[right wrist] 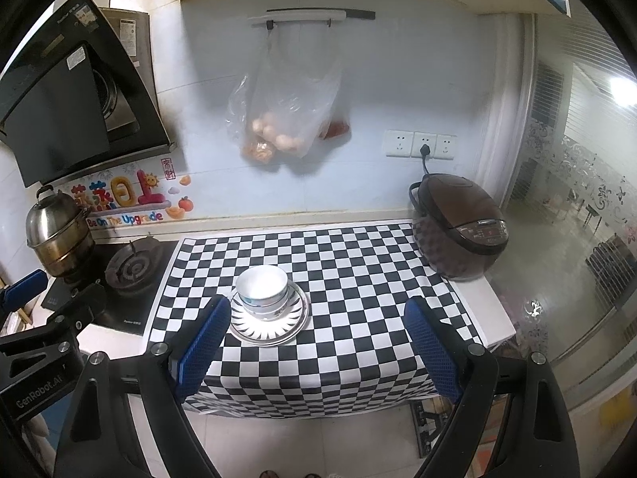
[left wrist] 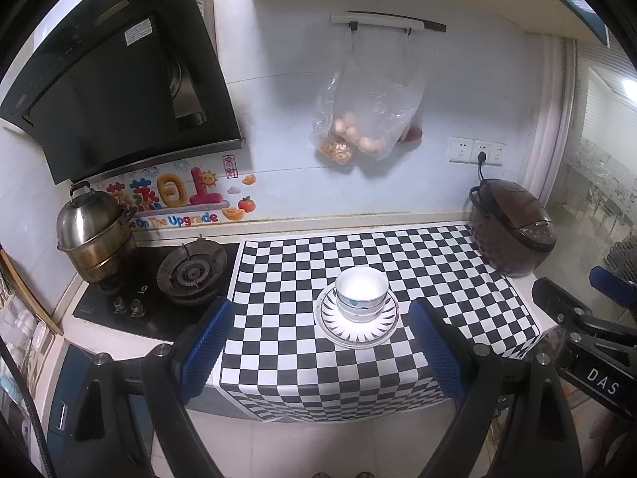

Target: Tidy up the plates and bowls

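Observation:
A stack of white bowls with blue pattern sits on a stack of white plates with dark ray markings, on the checkered cloth. The same bowls and plates show in the right wrist view. My left gripper is open and empty, held back above the counter's front edge, the stack in line between its blue pads. My right gripper is open and empty, with the stack just ahead of its left pad.
A brown rice cooker stands at the cloth's back right, plugged in. A gas hob and a steel steamer pot are on the left under a black hood. A plastic bag of food hangs on the wall.

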`<state>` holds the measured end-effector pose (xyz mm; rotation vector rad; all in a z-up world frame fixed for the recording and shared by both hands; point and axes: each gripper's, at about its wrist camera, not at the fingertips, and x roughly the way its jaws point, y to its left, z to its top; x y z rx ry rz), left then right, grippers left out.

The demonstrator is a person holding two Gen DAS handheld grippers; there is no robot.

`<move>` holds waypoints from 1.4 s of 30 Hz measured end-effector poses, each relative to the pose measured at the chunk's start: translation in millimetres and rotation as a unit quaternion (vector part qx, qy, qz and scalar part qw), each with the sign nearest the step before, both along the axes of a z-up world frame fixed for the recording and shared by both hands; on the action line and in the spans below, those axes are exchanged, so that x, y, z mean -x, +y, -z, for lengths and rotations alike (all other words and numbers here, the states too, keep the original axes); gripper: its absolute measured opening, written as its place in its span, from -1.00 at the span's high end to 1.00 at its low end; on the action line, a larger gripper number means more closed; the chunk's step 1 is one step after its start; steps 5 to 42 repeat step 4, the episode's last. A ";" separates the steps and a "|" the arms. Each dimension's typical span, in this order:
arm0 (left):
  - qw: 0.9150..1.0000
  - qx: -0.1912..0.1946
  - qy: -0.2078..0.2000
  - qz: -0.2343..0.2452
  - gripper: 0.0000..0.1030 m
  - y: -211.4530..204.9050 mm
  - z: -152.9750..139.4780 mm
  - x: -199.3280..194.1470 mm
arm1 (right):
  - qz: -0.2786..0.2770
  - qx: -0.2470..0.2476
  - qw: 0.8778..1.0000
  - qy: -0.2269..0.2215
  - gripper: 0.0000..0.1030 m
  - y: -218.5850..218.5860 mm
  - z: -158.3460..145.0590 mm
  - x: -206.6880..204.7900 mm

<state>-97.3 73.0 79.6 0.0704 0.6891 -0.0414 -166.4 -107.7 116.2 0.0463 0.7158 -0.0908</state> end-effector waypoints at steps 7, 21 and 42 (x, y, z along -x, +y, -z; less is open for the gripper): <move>1.000 0.001 0.001 0.001 -0.74 2.4 0.8 -3.6 | 0.001 -0.001 1.000 0.000 -0.77 0.6 0.2 0.2; 1.000 0.001 0.001 0.001 -0.74 2.4 0.8 -3.6 | 0.001 -0.001 1.000 0.000 -0.77 0.6 0.2 0.2; 1.000 0.001 0.001 0.001 -0.74 2.4 0.8 -3.6 | 0.001 -0.001 1.000 0.000 -0.77 0.6 0.2 0.2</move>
